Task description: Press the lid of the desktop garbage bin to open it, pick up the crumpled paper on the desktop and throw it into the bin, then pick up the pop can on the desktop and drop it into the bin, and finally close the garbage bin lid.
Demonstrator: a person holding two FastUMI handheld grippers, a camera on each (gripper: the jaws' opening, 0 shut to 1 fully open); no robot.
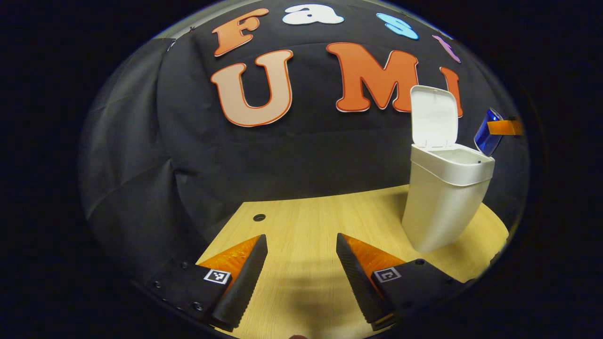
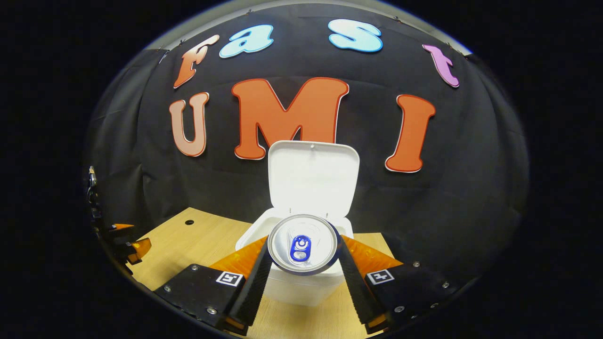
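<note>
The white garbage bin (image 1: 443, 197) stands on the wooden desk at the right of the left gripper view, its lid (image 1: 434, 117) raised upright. A blue pop can (image 1: 487, 132) hangs tilted just above the bin's right rim, held by the right gripper (image 1: 504, 127). In the right gripper view the can's silver top (image 2: 304, 244) faces the camera, with the right gripper (image 2: 304, 263) shut on it over the open bin (image 2: 301, 282) and its lid (image 2: 313, 179). My left gripper (image 1: 301, 263) stands open low over the desk, nothing between its fingers.
The wooden desk (image 1: 306, 221) has a small round hole (image 1: 259, 217) near its back left edge. Black cloth walls close the booth behind and to the left. The left gripper (image 2: 125, 245) shows at the far left of the right gripper view.
</note>
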